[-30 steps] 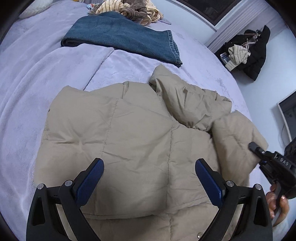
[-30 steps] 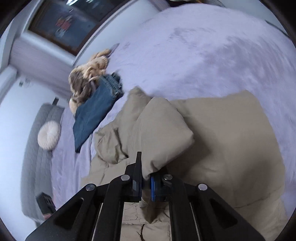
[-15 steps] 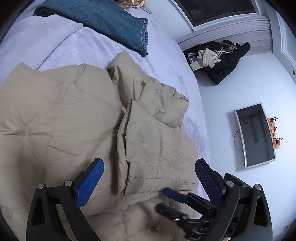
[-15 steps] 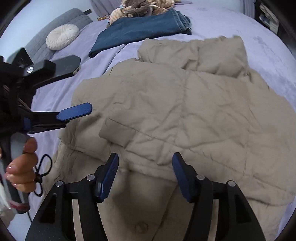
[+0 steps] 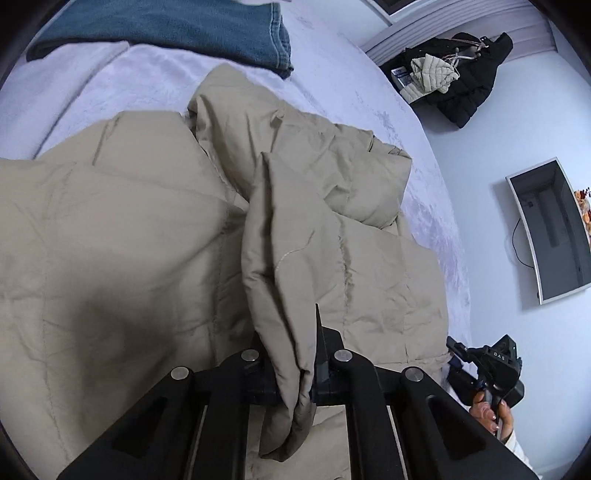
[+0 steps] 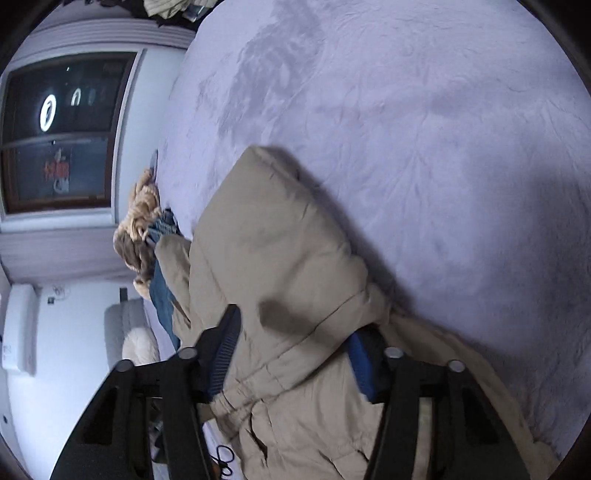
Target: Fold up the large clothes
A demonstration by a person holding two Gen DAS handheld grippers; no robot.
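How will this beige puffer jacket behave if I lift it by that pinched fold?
The beige puffer jacket will probably drape rather than hold shape: the fold pinched in the left gripper already hangs limp. Its quilted bulk suggests springy fill, so creases may puff open. The smooth shell might slip.

So the jacket (image 5: 129,229) is spread across the near part of the bed (image 5: 332,77), with one sleeve (image 5: 280,258) pulled up off it and pinched in the left gripper (image 5: 291,373) at the bed's near edge. The jeans (image 5: 184,26) lie behind the jacket toward the far edge, apart from it. The right gripper (image 6: 291,354) sits around a puffy fold of the jacket, with bare bed beyond it.
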